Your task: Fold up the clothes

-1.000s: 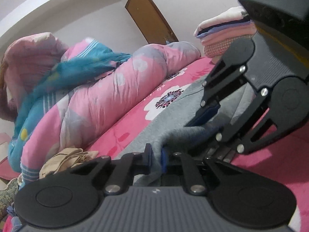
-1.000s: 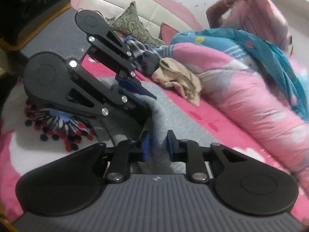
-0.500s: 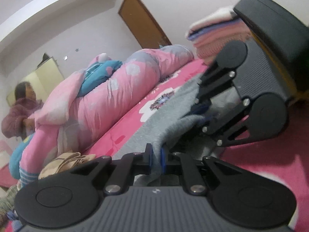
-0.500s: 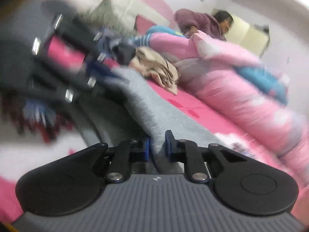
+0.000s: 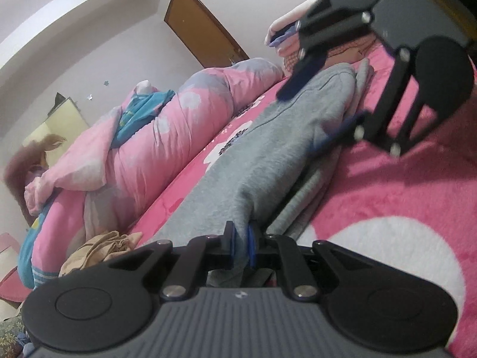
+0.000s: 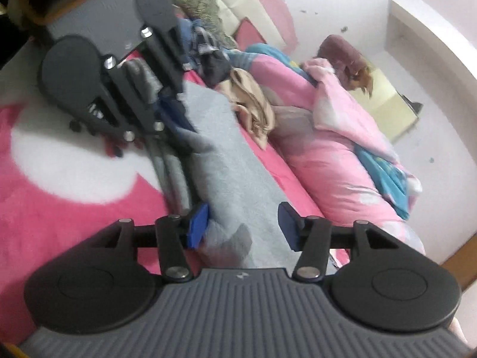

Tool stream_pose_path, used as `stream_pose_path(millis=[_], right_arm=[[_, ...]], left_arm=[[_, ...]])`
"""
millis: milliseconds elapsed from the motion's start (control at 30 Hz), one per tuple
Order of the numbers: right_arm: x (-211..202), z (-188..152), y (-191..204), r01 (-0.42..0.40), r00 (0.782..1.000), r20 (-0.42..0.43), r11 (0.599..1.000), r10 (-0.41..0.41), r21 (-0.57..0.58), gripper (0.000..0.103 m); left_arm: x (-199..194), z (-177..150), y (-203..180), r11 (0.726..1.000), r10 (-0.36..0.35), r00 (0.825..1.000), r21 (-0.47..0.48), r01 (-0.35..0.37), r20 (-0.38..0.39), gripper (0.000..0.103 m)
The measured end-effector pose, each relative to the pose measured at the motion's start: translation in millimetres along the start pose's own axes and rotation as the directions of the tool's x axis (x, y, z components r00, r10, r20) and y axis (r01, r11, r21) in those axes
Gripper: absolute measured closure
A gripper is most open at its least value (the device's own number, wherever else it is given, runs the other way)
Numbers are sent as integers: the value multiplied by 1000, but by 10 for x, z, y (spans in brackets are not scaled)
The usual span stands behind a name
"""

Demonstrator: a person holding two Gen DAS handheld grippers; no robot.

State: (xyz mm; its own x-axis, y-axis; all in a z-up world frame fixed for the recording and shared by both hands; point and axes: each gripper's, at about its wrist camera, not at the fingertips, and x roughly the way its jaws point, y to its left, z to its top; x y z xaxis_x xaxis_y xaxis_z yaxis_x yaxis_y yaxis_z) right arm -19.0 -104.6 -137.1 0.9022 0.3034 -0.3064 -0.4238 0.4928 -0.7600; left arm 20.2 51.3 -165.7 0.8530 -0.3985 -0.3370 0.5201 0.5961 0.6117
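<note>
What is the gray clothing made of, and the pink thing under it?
The gray garment looks like soft matte knit, maybe fleece: fuzzy surface, ribbed edge. The pink blanket looks like plush, its pile visibly fluffy.

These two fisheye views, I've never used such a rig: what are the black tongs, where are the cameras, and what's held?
No robot arm: a person holds one pair of tongs in each hand, with a camera on each looking along its fingers. The left view shows the left tongs shut on a grey garment folded along a pink bed. The right view shows the right tongs open, over the garment but not gripping it. Beside it lie a pink quilt and beige cloth; folded clothes are stacked beyond.
</note>
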Motion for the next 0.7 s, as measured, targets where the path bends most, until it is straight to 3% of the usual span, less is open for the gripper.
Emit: stream_pose_path(millis=[67, 267, 367, 467, 567, 600, 700], right_arm=[[-45, -22, -29, 0, 1000, -16, 1000, 0, -7, 51], [-212, 140, -186, -122, 990, 82, 983, 112, 138, 53], [-107, 179, -286, -138, 988, 105, 965, 117, 224, 64], [79, 158, -362, -181, 982, 116, 912, 148, 368, 78], [442, 24, -273, -249, 964, 56, 808, 260, 534, 86], [554, -44, -194, -255, 958, 30, 793, 287, 554, 85], [566, -52, -147, -245, 961, 28, 804, 274, 542, 85]], left_arm=[[-1, -1, 4, 1000, 0, 1000, -3, 0, -5, 94], [-29, 5, -20, 1000, 8, 1000, 14, -7, -23, 93], [-42, 13, -25, 1000, 8, 999, 25, -7, -33, 94], [-47, 6, -36, 999, 4, 999, 35, -3, -46, 93], [-38, -12, -44, 999, -4, 998, 37, 7, -69, 85], [-61, -10, -34, 1000, -6, 997, 30, 8, -76, 84], [-215, -11, 43, 1000, 1, 996, -14, -2, -93, 77]])
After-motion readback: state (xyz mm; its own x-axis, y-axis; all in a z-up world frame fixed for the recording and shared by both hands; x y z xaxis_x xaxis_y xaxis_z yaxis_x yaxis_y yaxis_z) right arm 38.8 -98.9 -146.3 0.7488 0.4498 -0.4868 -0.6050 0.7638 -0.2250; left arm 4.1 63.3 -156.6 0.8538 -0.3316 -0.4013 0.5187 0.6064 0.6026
